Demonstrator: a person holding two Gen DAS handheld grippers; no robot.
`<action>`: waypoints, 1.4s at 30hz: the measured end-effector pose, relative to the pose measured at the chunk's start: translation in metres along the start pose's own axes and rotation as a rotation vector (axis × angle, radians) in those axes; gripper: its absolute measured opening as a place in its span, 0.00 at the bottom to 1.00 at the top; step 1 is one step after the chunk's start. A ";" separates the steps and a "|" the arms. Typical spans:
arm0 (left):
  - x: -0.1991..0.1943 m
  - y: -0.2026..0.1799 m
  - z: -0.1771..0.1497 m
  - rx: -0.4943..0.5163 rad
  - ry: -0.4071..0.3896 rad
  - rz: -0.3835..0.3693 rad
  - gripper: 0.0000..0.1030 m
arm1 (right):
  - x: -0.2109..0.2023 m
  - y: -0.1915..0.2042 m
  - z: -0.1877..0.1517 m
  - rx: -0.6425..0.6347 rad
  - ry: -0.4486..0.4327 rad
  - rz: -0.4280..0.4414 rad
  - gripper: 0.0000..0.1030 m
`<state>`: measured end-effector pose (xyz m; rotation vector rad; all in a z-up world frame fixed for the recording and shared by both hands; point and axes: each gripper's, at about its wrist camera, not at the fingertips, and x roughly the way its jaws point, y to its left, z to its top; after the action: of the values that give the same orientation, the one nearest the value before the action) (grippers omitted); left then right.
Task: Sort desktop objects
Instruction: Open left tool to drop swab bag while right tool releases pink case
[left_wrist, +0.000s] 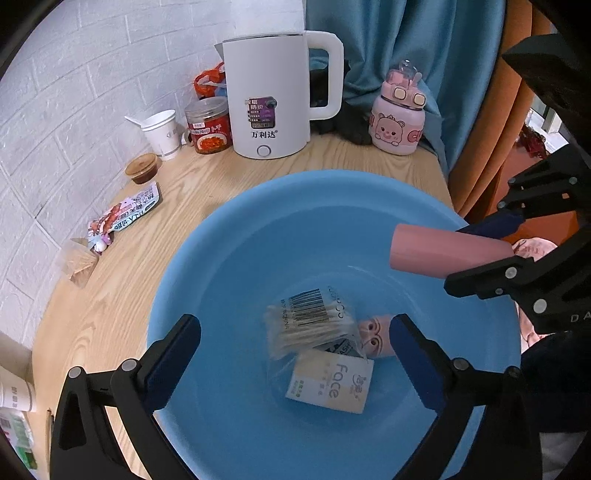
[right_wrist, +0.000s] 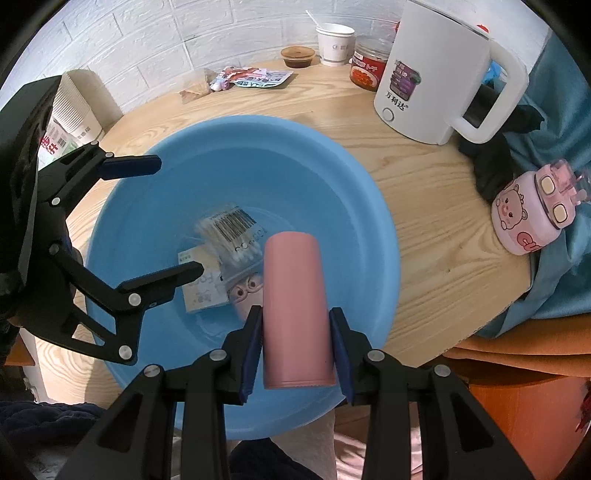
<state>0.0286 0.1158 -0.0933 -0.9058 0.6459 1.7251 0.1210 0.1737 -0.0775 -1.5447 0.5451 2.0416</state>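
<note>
A blue basin (left_wrist: 258, 221) (right_wrist: 351, 192) sits on the wooden table. In it lie a bag of cotton swabs (left_wrist: 310, 325) (right_wrist: 232, 236), a "Face" tissue pack (left_wrist: 332, 380) (right_wrist: 201, 291) and a small pink figure (left_wrist: 376, 332) (right_wrist: 245, 288). My right gripper (right_wrist: 295, 332) (left_wrist: 484, 251) is shut on a pink cylinder (right_wrist: 295, 310) (left_wrist: 443, 254) and holds it over the basin's near right part. My left gripper (left_wrist: 295, 343) (right_wrist: 177, 218) is open and empty above the basin's items.
At the table's back stand a white kettle (left_wrist: 273, 99) (right_wrist: 436, 74), a pink bear bottle (left_wrist: 399, 118) (right_wrist: 532, 214), a red-label jar (left_wrist: 208, 125), a paper cup (left_wrist: 162, 133), a sauce tub (left_wrist: 142, 168), a snack packet (left_wrist: 125, 214) and a toothpick bag (left_wrist: 79, 262). Stacked paper cups (right_wrist: 74, 107) stand left.
</note>
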 end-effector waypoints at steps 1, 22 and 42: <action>-0.001 0.000 -0.001 0.000 -0.002 0.001 1.00 | 0.000 0.000 0.000 -0.002 -0.001 0.001 0.35; -0.069 0.007 -0.032 0.011 -0.100 -0.004 1.00 | 0.002 0.010 0.005 -0.046 -0.013 0.005 0.35; -0.090 0.014 -0.054 -0.034 -0.117 0.024 1.00 | 0.039 0.020 0.018 -0.128 -0.025 -0.023 0.35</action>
<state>0.0461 0.0205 -0.0502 -0.8165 0.5540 1.8007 0.0869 0.1755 -0.1104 -1.5886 0.3917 2.1112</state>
